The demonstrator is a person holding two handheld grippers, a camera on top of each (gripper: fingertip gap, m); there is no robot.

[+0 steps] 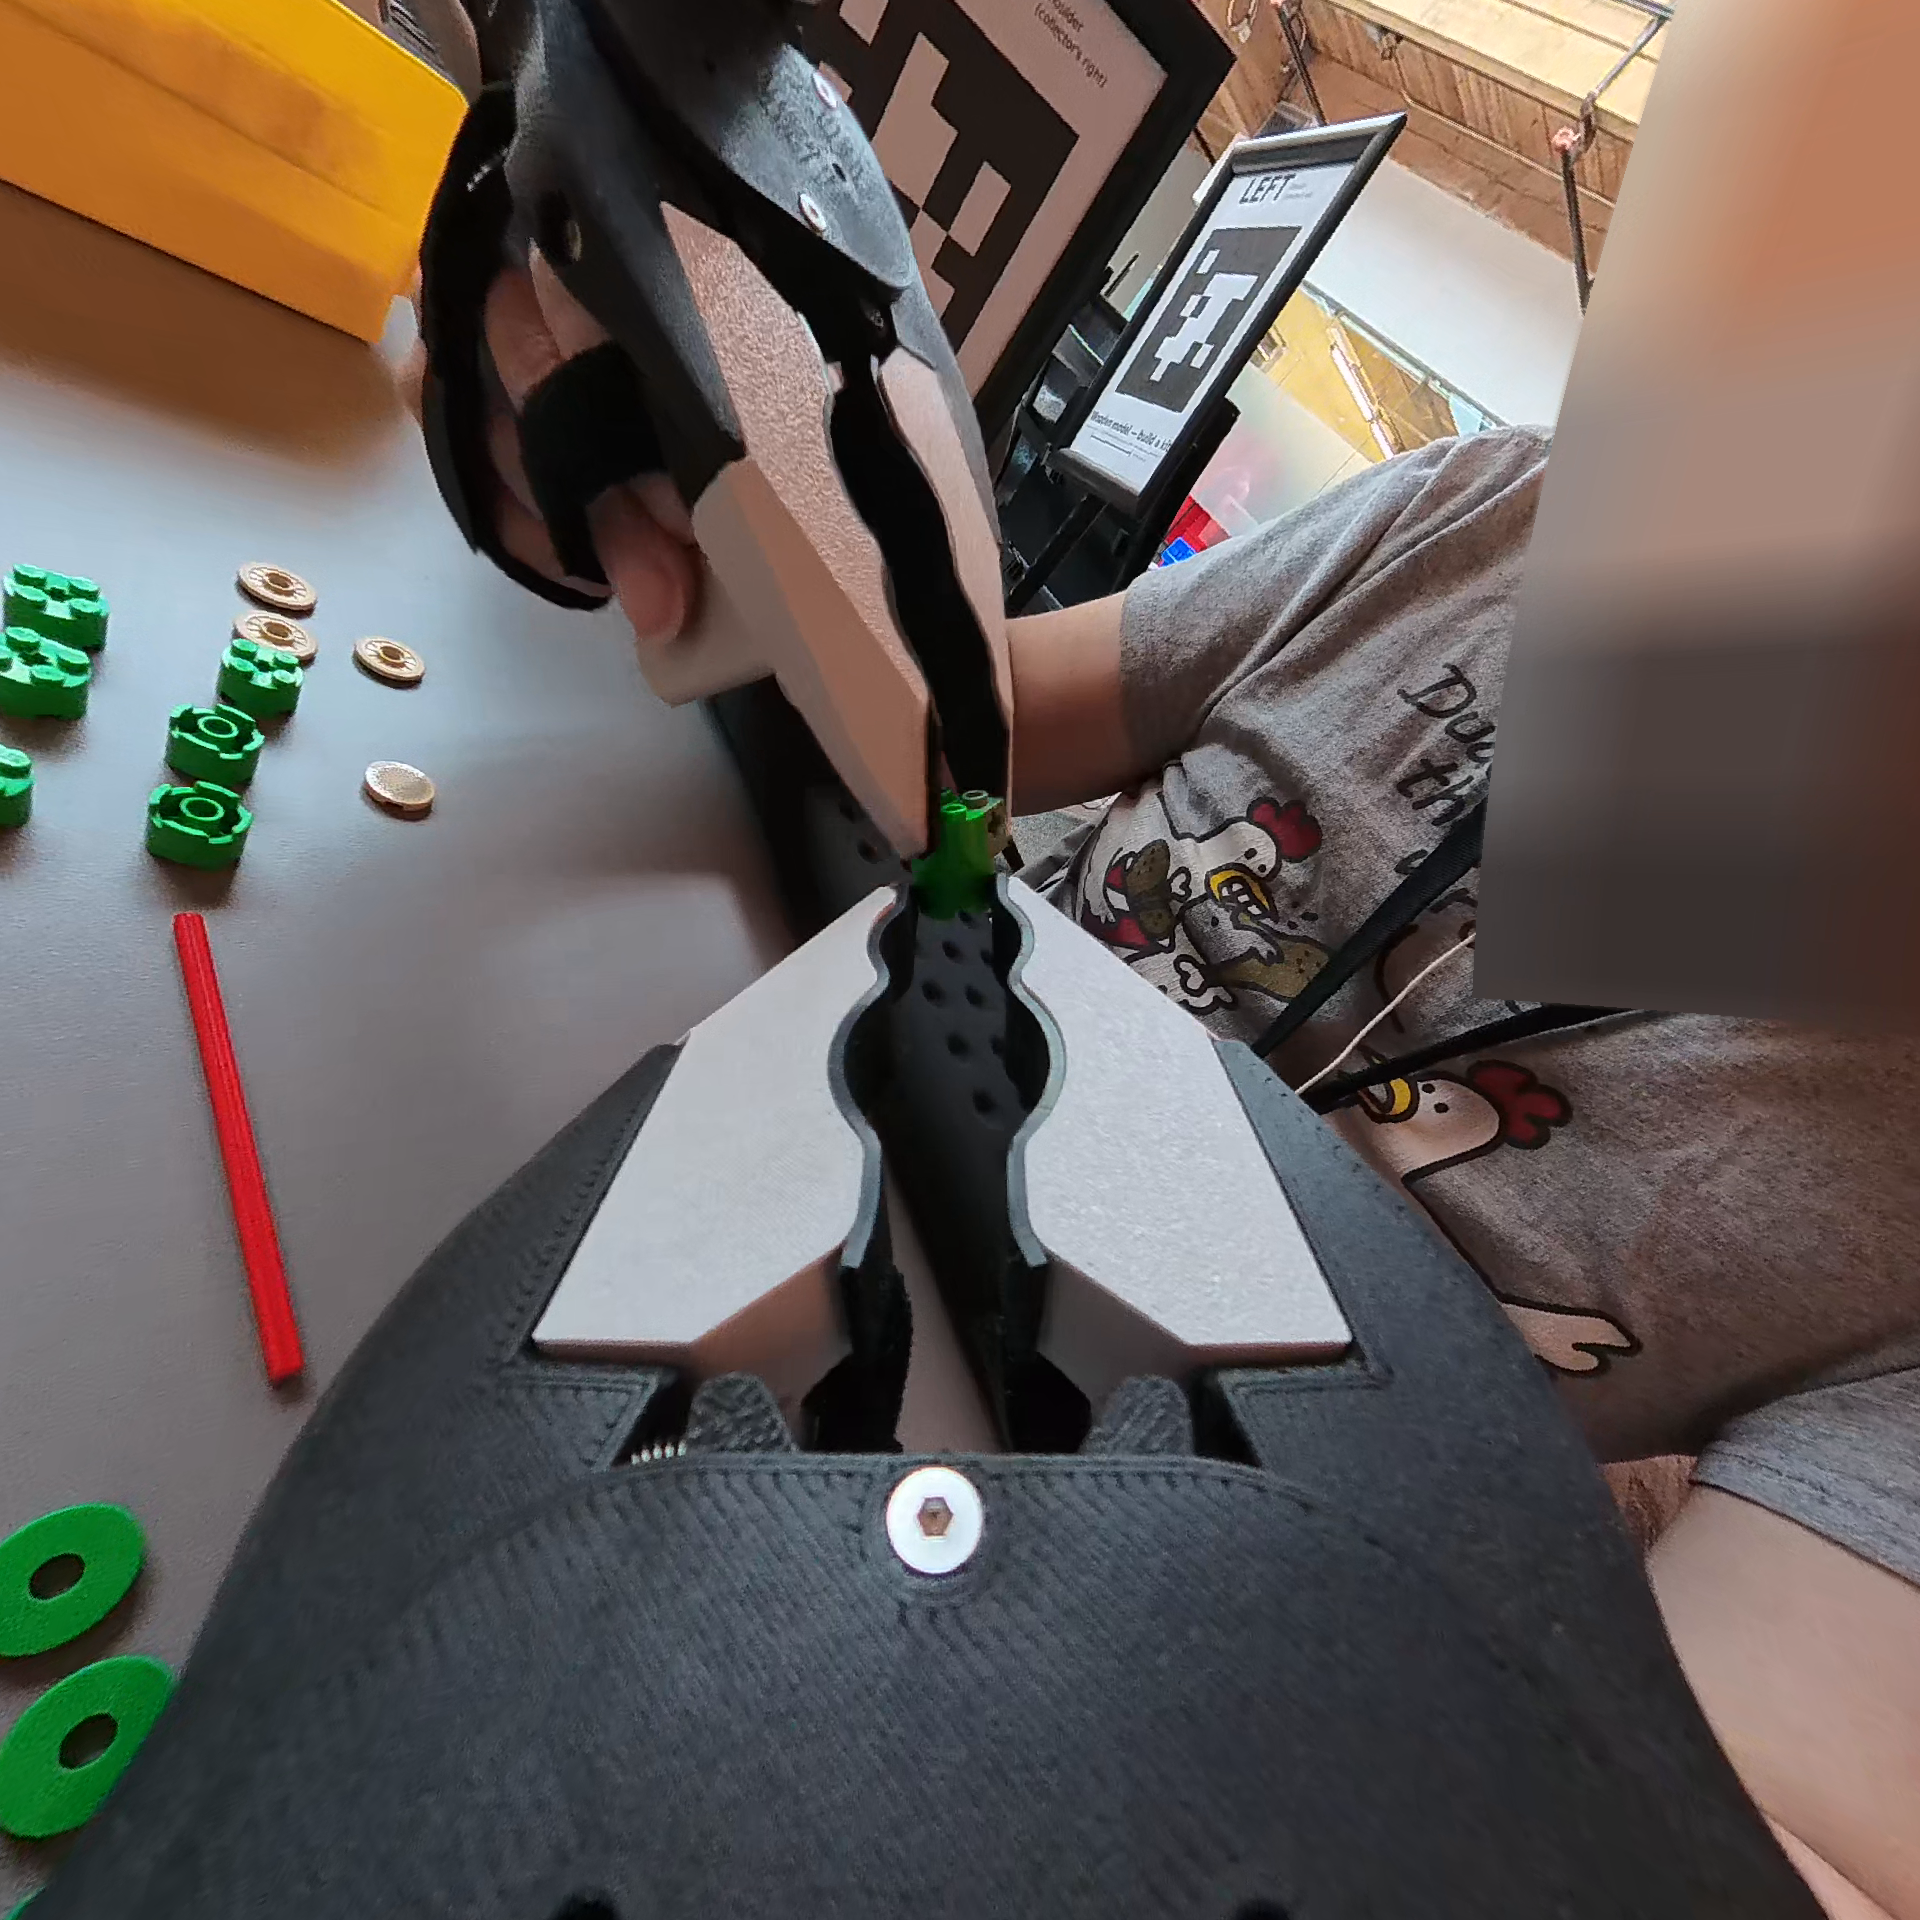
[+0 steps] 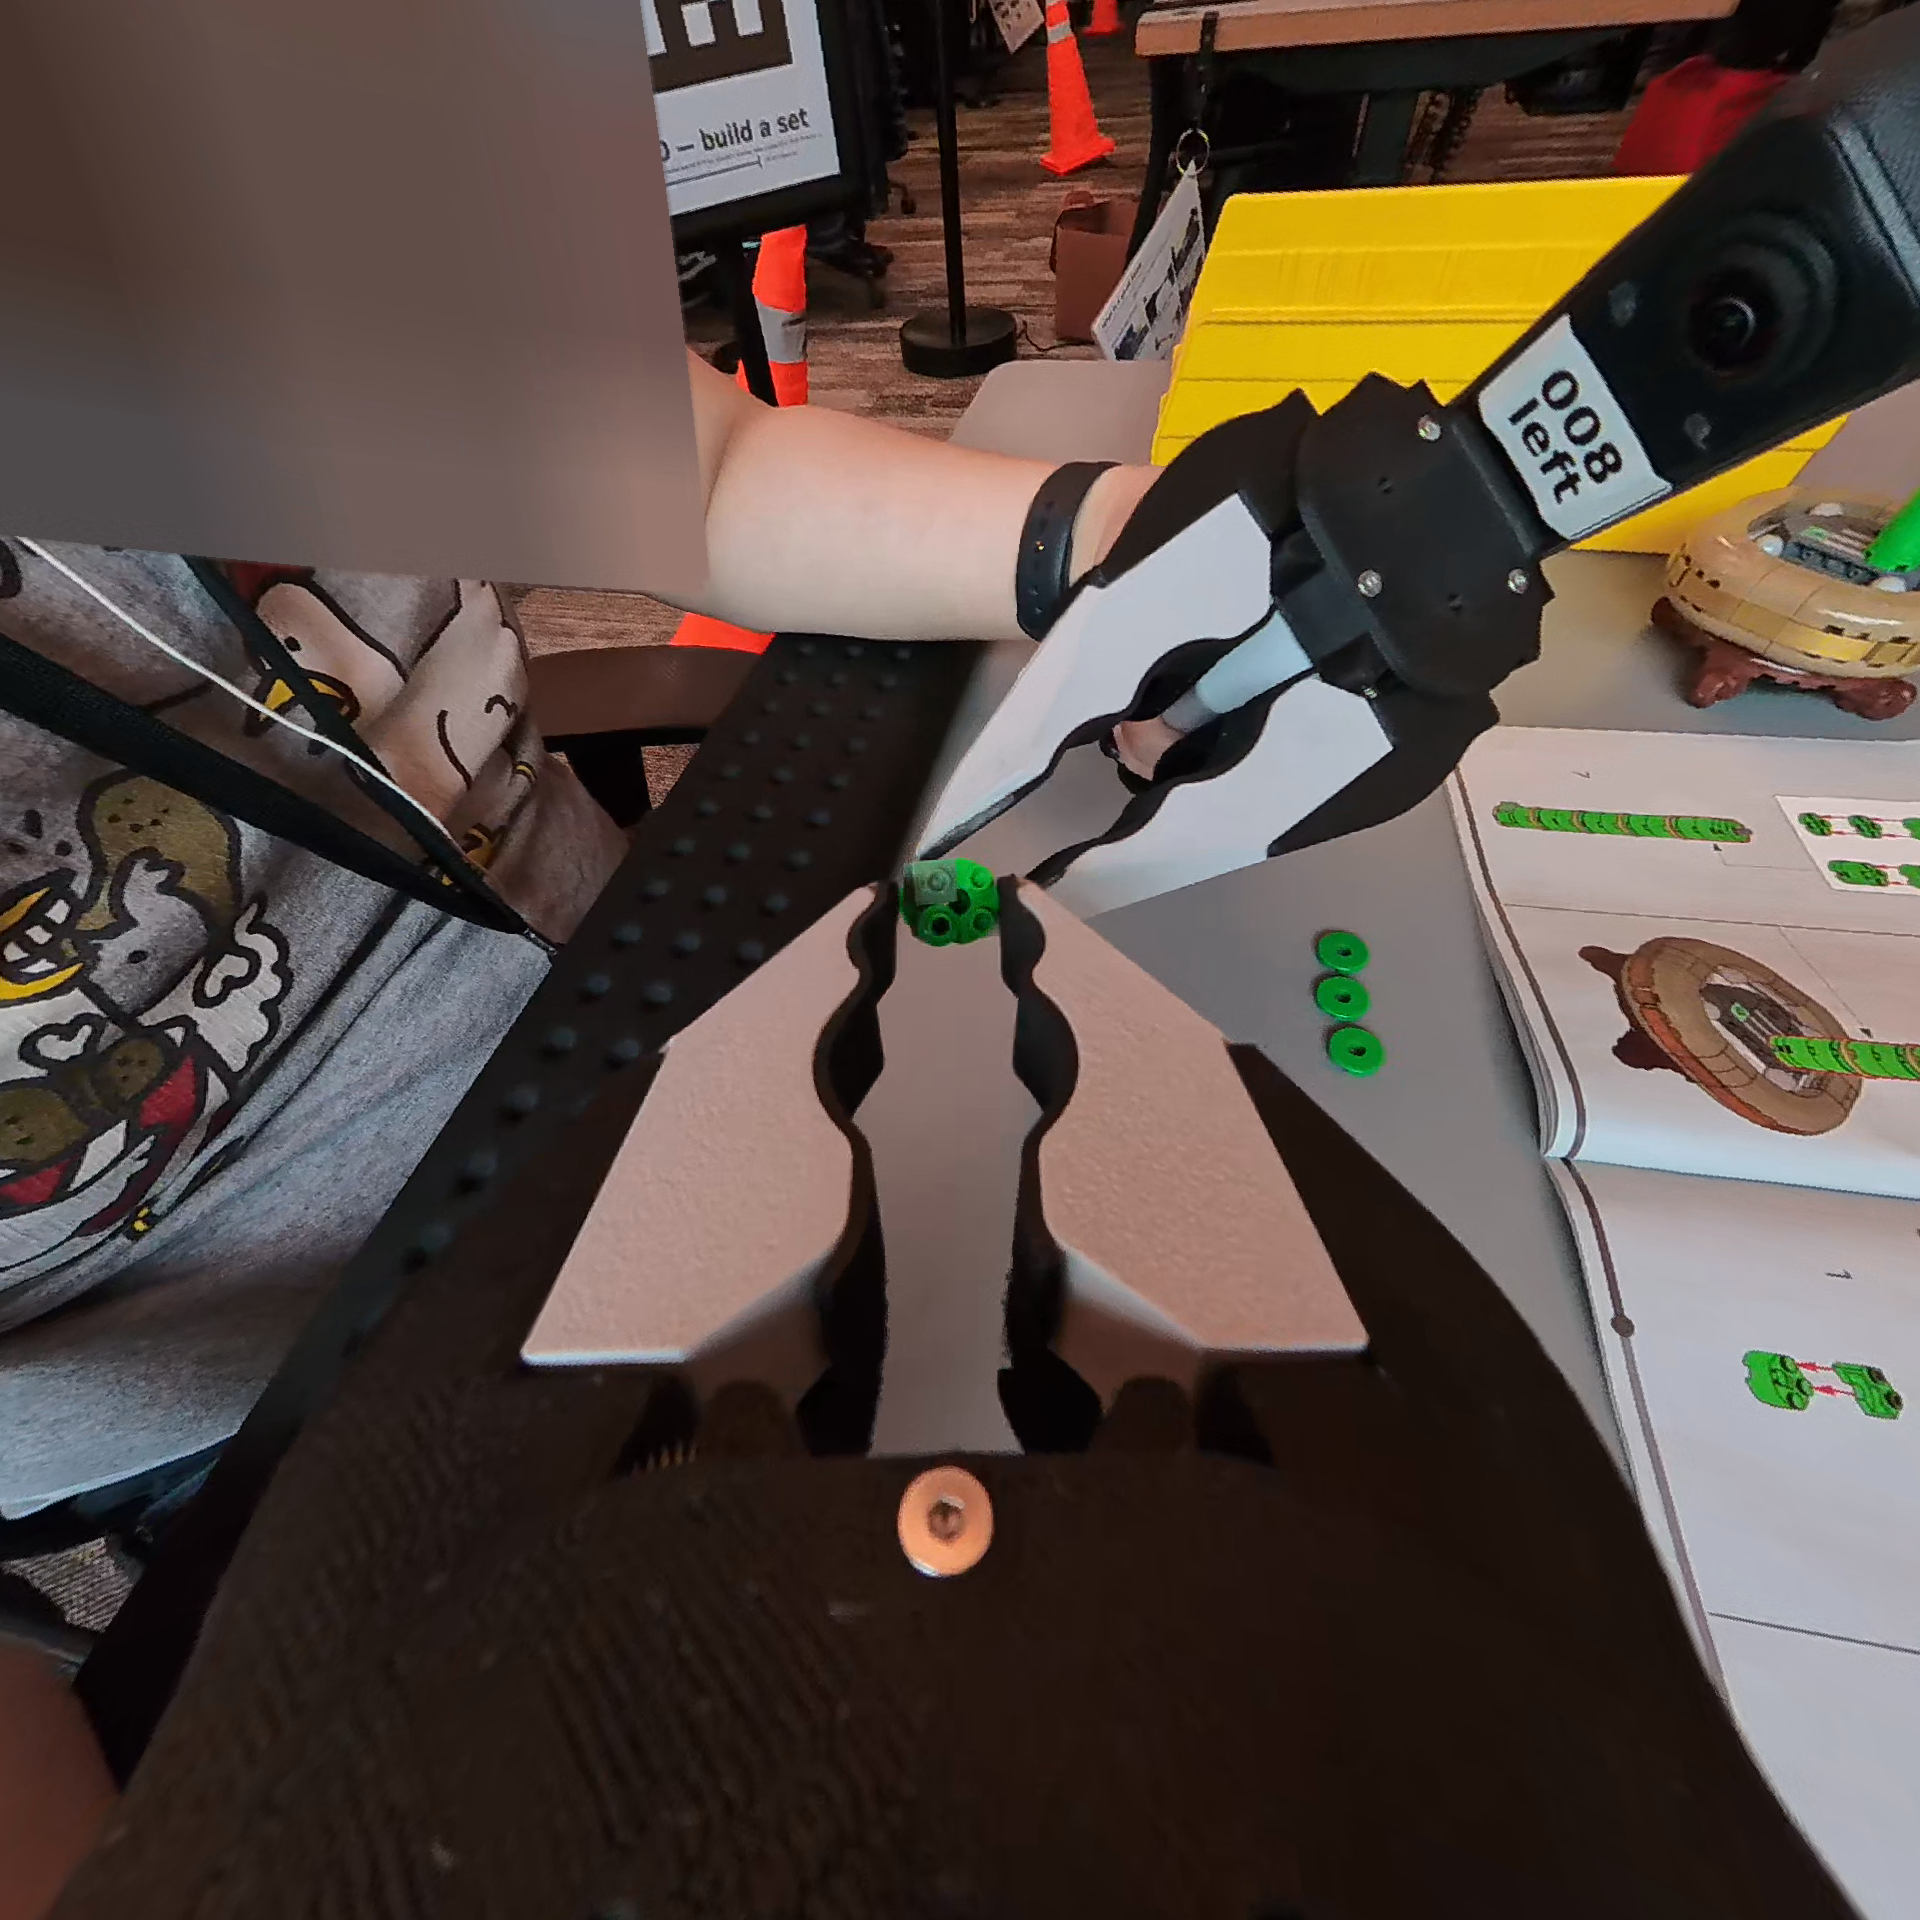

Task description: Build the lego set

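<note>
Together, the left gripper [image 1: 951, 883] and right gripper [image 2: 945, 904] pinch one small round green studded brick [image 2: 948, 906] above the grey table [image 1: 499, 935].

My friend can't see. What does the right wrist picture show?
The right tool pinches a small round green lego piece at its tips, with the left tool meeting it. Three green discs and an open instruction booklet lie nearby.

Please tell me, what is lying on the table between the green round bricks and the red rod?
One gold round tile lies in that stretch, right of the green round bricks and above the red rod; the rest is bare table. The left wrist view shows this.
</note>
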